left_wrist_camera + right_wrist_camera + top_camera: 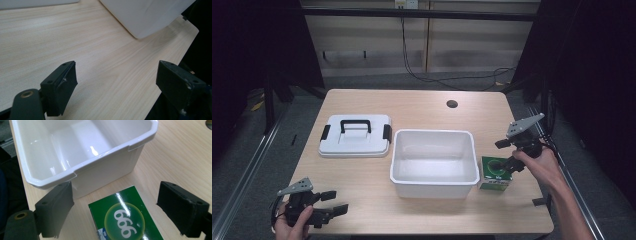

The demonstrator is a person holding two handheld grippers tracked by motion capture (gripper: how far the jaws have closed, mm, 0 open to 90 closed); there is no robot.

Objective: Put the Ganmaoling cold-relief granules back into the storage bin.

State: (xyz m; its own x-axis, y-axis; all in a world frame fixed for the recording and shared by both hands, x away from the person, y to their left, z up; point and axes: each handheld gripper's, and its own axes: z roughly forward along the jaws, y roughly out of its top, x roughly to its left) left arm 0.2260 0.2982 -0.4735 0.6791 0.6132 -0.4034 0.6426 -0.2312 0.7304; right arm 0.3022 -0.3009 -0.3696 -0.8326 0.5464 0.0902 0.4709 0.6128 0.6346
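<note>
Green box [495, 172], stood just right of the white bin [433, 182], is straddled from above by the spread right gripper [507, 156], while the left gripper [338, 202], also spread, is held well apart.

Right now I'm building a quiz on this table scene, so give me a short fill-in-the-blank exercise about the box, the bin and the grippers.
1. The green box stands on the table just to the ____ of the white bin in the high view.
2. The right gripper hovers over the box with its jaws ____.
3. The white lid lies flat and has a ____ handle.
4. The bin holds ____.

Missing words: right; open; black; nothing
</note>
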